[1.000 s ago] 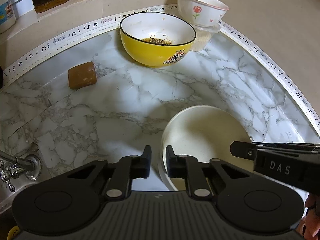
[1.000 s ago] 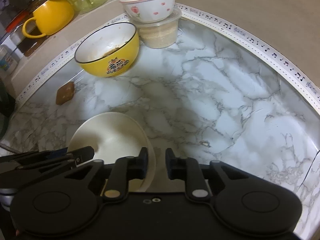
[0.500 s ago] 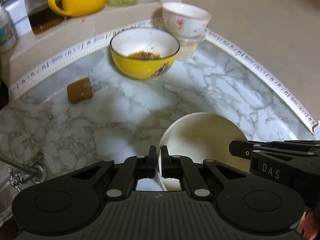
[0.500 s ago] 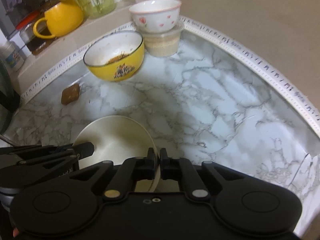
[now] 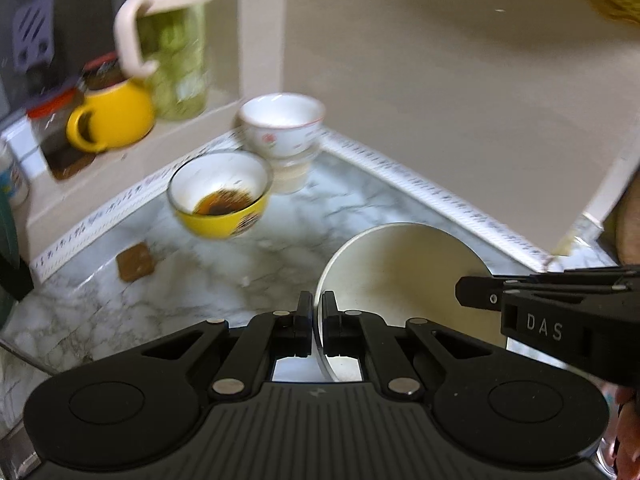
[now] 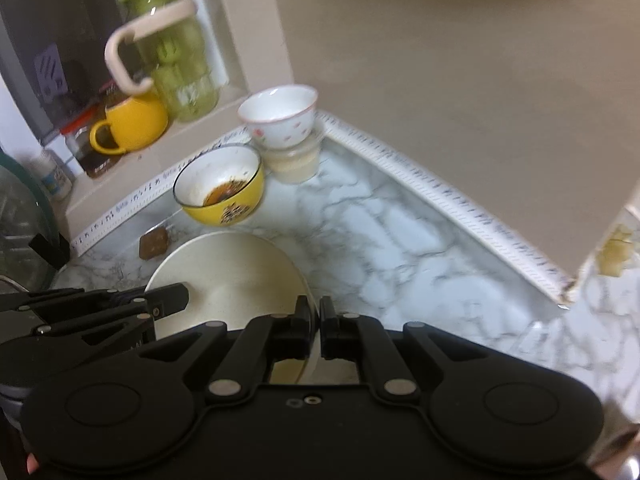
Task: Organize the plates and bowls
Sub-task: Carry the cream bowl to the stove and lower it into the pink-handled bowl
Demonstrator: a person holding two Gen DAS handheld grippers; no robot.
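1. Standing on the ledge left of and behind the yellow bowl [image 5: 222, 196]: a yellow mug [image 5: 114, 120], with a green jar [image 5: 178, 60] just beside it to the right.
2. Brown block [image 5: 135, 262] lies on the marble counter [image 5: 280, 248], near the yellow bowl, to its front left.
3. Yellow bowl sits on the counter near the back strip; dark residue shows in its bottom.
4. White floral bowl [image 5: 282, 130] rests on a clear tub [image 5: 290, 174], just behind and right of the yellow bowl.
5. Left gripper [image 5: 316, 316]: fingers clamped on the left rim of the cream plate [image 5: 400, 276], in front and right of the yellow bowl.
6. Cream plate is pinched on both sides; whether it touches the counter cannot be told.
7. Right gripper [image 6: 315, 318]: fingers clamped on the plate's right rim, well in front of the yellow bowl.
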